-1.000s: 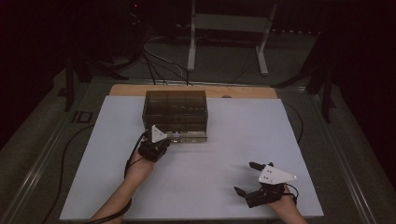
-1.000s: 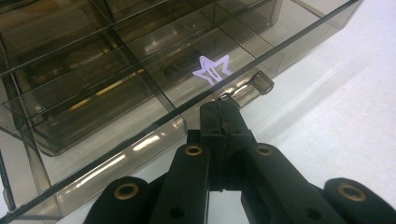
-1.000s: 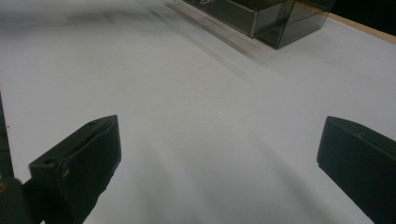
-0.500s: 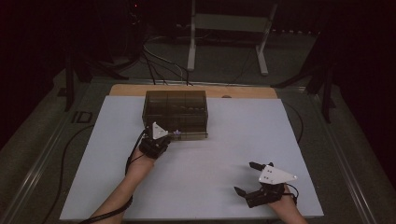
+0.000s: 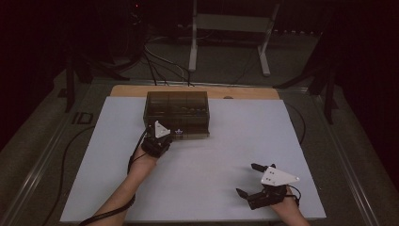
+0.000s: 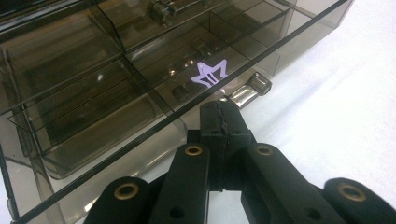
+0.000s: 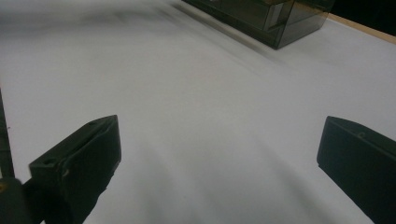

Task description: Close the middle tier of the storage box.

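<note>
- The smoky clear compartment box (image 5: 177, 113) sits on the white bench (image 5: 226, 155) at its far side, left of centre.
- The left hand-held gripper (image 6: 219, 116), jaws pressed together on nothing, noses at the box's front edge beside its latch (image 6: 250, 88).
- It looks like the unlatching step; next it likely needs a nudge under that latch.
- The right hand-held gripper (image 5: 249, 180) rests wide apart, well clear of the box toward the near right.

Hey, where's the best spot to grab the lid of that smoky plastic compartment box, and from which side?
Probably the small latch tab jutting from the front edge of the compartment box, near the purple logo. Come from the person's side, low over the white table sheet, where the shut left gripper already points; the lid's flat top offers nothing else to pinch.
</note>
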